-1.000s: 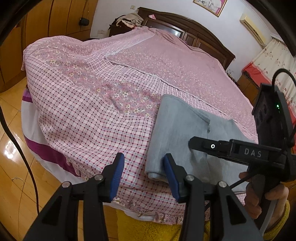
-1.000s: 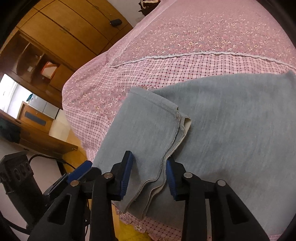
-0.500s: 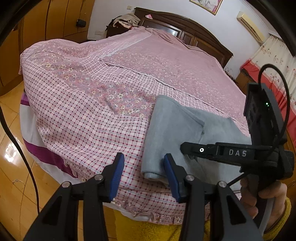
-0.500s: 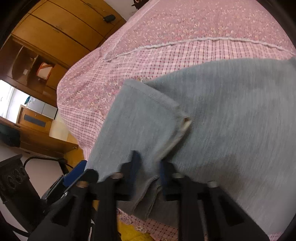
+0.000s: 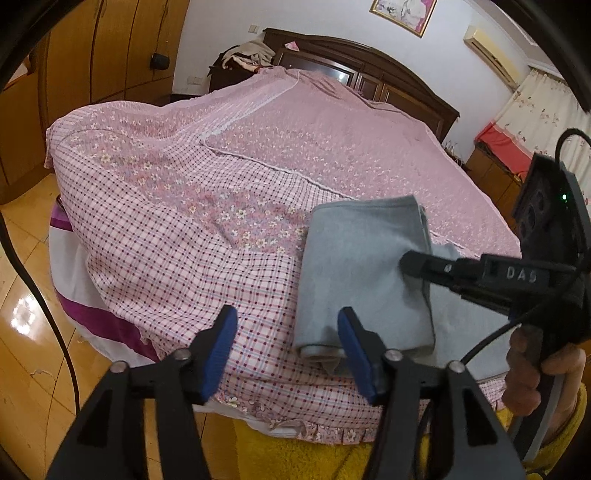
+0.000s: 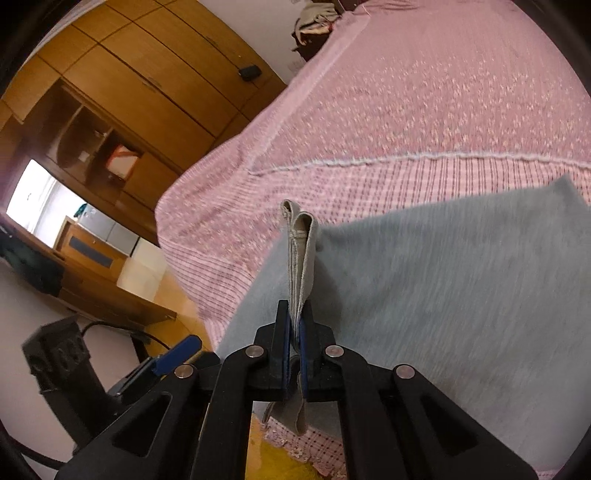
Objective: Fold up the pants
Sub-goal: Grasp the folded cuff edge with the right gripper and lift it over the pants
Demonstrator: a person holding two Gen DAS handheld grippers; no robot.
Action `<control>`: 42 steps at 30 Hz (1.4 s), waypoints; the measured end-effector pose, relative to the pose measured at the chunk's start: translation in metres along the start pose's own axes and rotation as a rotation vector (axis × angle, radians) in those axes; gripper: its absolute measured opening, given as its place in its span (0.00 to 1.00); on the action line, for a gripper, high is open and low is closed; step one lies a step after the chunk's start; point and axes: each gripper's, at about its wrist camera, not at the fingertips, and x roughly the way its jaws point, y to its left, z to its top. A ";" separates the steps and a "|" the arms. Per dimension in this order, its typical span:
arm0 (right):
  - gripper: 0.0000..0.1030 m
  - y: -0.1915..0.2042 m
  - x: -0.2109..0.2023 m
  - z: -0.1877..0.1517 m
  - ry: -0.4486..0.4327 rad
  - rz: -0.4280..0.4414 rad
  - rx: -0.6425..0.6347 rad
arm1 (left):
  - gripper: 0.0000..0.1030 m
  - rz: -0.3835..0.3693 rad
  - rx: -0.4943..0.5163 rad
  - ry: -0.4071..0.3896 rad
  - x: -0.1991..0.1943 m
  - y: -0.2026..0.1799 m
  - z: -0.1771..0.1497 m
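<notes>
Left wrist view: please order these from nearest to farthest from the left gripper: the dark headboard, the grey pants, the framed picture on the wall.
1. grey pants, just ahead, right side
2. dark headboard, far end of bed
3. framed picture, on wall above it

Soft, even indoor light fills both views, moderately bright, with a warm cast on the orange-brown wooden wardrobe (image 5: 110,55). A white glare patch sits on the glossy wooden floor (image 5: 24,314), far left of the left jaws. In the right wrist view a blown-out bright doorway (image 6: 40,206) glows up and left of the jaws, and the grey folded pants (image 6: 461,295) beyond them are streaked with motion blur. Both fisheye views bend strongly and darken to black at the corners.
</notes>
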 end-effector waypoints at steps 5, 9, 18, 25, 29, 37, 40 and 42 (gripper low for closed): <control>0.05 0.001 -0.015 0.007 -0.024 0.032 0.009 | 0.68 -0.018 0.062 0.022 -0.008 -0.008 -0.013; 0.05 0.008 -0.020 0.011 -0.033 0.040 0.000 | 0.69 -0.022 0.122 0.038 -0.004 -0.018 -0.022; 0.05 0.016 -0.030 0.011 -0.049 0.061 -0.011 | 0.69 -0.024 0.059 0.071 0.031 -0.017 -0.020; 0.05 0.006 -0.045 0.015 -0.073 0.108 0.025 | 0.69 0.033 0.022 0.077 0.019 0.006 -0.025; 0.05 0.010 -0.049 0.016 -0.083 0.090 0.000 | 0.69 0.040 0.052 0.083 0.013 -0.002 -0.027; 0.05 0.006 -0.071 0.014 -0.107 0.052 -0.030 | 0.69 -0.014 0.147 0.028 -0.014 -0.028 -0.018; 0.05 0.001 -0.082 0.013 -0.116 0.041 -0.034 | 0.69 -0.027 0.157 0.014 -0.020 -0.034 -0.012; 0.05 -0.004 -0.091 0.011 -0.126 0.028 -0.038 | 0.69 -0.054 0.151 0.013 -0.019 -0.037 -0.008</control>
